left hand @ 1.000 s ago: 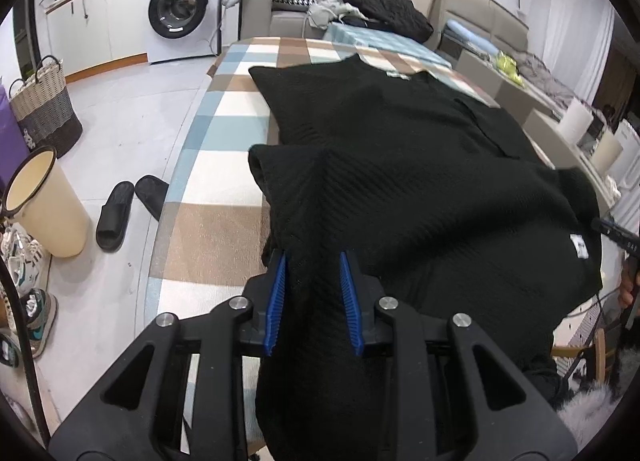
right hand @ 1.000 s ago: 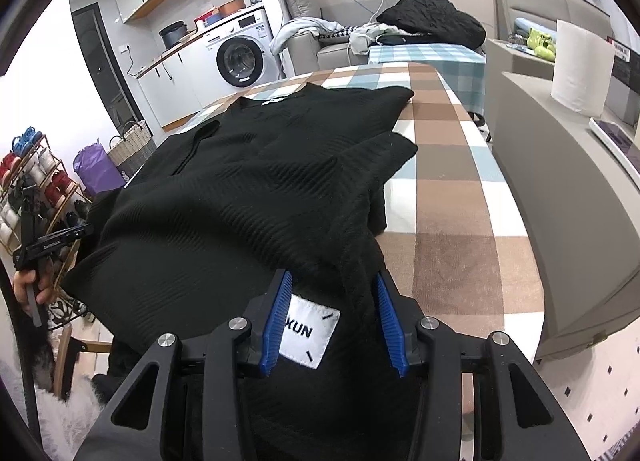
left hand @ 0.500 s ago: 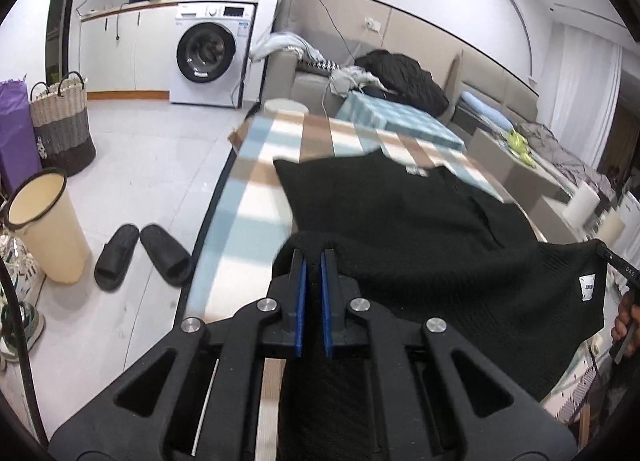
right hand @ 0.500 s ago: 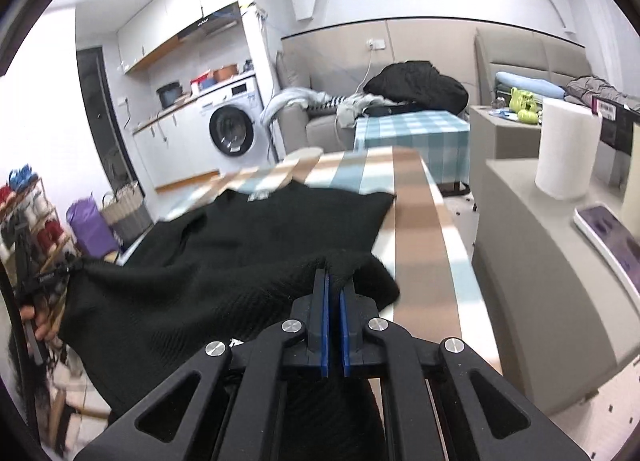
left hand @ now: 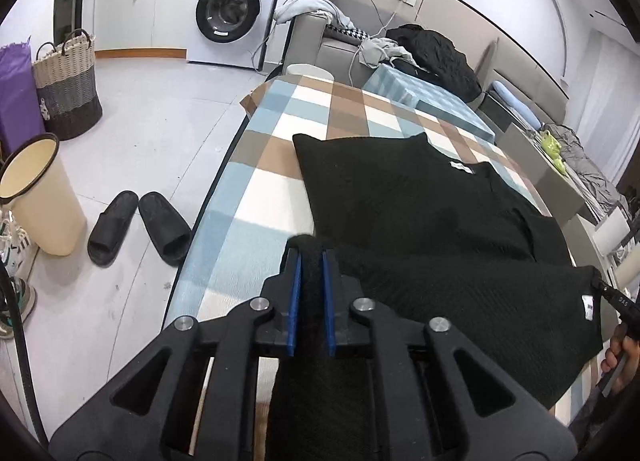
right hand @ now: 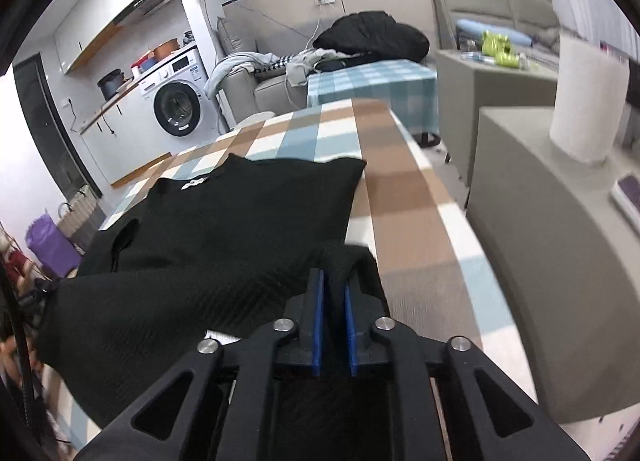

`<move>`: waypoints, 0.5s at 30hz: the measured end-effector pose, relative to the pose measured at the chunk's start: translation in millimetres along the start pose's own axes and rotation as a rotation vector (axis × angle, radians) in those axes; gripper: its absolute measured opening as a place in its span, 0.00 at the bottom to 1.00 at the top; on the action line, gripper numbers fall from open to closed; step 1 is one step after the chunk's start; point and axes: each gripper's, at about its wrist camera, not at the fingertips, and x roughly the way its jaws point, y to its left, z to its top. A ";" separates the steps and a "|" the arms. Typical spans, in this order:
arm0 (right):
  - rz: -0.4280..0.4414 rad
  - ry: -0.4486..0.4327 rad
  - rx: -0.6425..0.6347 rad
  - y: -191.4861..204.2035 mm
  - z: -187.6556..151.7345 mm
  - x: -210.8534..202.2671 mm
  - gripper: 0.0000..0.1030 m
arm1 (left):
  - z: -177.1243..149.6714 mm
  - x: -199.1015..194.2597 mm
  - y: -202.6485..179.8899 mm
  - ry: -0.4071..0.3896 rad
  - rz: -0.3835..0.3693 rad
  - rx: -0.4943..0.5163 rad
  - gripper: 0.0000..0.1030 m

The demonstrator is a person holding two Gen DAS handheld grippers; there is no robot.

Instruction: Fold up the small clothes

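Black top (left hand: 420, 197) lies flat on the checked counter (left hand: 280, 133), near hem lifted off it. Left hand-held gripper (left hand: 311, 261) pinches one hem corner, right hand-held gripper (right hand: 332, 285) the other, both clamped on cloth. Hem stretched taut between them, probably so the fold forward toward the collar lands square.

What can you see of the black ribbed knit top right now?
The black ribbed knit top lies spread on the checked tablecloth, neckline at the far end with a small white neck label. Its near hem is lifted and stretched between the left gripper and the right gripper, each shut on a corner. A white tag hangs by the right-hand corner.
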 end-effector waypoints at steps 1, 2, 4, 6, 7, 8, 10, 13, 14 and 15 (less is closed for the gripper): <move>0.017 0.011 0.001 -3.4 -3.1 -1.9 0.35 | -3.4 -1.2 -0.3 0.007 0.006 0.010 0.25; 0.037 0.019 0.002 -6.8 -7.5 -5.6 0.49 | -7.3 -2.0 -0.3 0.013 0.008 0.015 0.32; 0.063 0.022 0.000 -8.8 -15.1 -11.0 0.56 | -15.7 -3.9 -0.7 0.021 0.000 0.018 0.59; 0.090 0.063 -0.017 -8.5 -20.6 -7.7 0.59 | -23.5 -2.2 -3.8 0.047 -0.020 0.024 0.61; 0.090 0.073 -0.023 -6.7 -22.7 -5.4 0.59 | -26.4 1.1 -6.2 0.067 -0.024 0.033 0.61; 0.090 0.083 -0.030 -4.1 -24.9 -2.9 0.59 | -29.1 4.9 -9.3 0.083 -0.025 0.044 0.61; 0.103 0.092 -0.024 -2.1 -26.3 1.8 0.59 | -33.1 13.3 -16.6 0.106 -0.027 0.067 0.61; 0.125 0.105 -0.010 -1.3 -24.1 10.0 0.59 | -36.4 23.1 -23.8 0.134 -0.024 0.077 0.47; 0.137 0.114 -0.003 -1.1 -23.4 12.9 0.59 | -37.3 25.7 -25.4 0.145 -0.032 0.077 0.43; 0.150 0.127 0.004 -0.5 -22.7 17.7 0.58 | -37.5 26.2 -27.1 0.143 -0.030 0.083 0.37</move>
